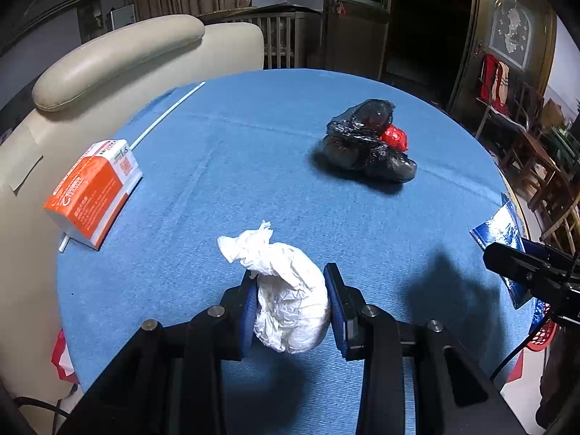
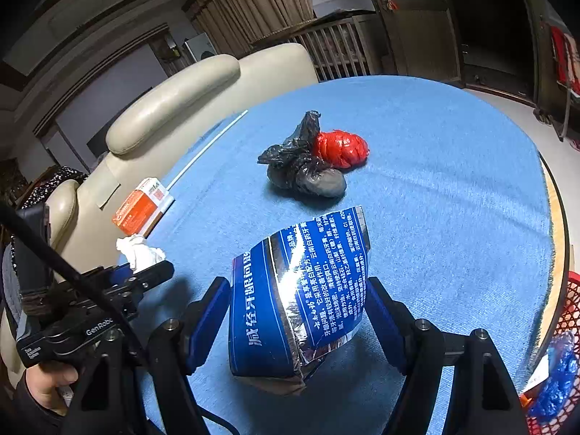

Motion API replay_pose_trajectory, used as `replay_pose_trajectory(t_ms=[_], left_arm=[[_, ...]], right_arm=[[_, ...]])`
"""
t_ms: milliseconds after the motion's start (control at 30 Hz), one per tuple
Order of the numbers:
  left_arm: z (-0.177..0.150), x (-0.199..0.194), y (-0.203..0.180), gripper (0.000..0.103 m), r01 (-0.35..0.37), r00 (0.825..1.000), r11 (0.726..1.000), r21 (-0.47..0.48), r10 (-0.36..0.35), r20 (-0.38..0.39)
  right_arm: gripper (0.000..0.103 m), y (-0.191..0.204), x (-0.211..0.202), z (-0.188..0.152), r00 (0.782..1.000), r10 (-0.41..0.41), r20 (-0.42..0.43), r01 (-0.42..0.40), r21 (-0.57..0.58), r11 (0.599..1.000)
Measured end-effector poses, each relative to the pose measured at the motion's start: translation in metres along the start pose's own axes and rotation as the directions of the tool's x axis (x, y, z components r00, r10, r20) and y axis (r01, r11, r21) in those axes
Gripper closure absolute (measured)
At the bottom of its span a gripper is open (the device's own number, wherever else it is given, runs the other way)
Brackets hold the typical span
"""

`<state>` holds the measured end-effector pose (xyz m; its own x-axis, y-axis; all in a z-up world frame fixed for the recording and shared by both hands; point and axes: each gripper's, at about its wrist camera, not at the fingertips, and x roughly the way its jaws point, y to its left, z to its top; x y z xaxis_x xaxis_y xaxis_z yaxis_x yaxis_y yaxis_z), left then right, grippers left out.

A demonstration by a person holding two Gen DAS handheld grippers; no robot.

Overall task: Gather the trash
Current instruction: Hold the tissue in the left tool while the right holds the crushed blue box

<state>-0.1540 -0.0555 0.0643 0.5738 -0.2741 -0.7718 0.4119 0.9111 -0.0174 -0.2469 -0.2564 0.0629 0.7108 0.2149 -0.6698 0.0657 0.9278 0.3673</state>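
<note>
Currently left tongs pinch a crumpled white tissue wad above the blue worktop. Right tongs clamp a crushed blue foil toothpaste box. Black bag bundle with red wad lies mid-worktop; orange carton sits at the left edge.

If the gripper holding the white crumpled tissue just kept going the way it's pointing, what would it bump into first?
Most likely the blue tablecloth just beyond the tissue clamped in the left gripper, since it points downward at the table. The black plastic bag bundle sits farther ahead and to the right, probably off its line.
</note>
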Motion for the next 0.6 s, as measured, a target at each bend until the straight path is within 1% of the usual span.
replay_pose_trajectory(t_ms=[267,600], left_arm=[[0.002,0.002,0.012,0.066,0.005,1.0,1.0,-0.018,-0.005,0.001],[0.003,0.002,0.014,0.066,0.014,1.0,1.0,-0.018,-0.014,0.005]], right_arm=[[0.026,0.005,0.004,0.002,1.0,-0.003,-0.005,0.003,-0.004,1.0],[0.026,0.006,0.006,0.003,1.0,-0.007,-0.007,0.007,-0.002,1.0]])
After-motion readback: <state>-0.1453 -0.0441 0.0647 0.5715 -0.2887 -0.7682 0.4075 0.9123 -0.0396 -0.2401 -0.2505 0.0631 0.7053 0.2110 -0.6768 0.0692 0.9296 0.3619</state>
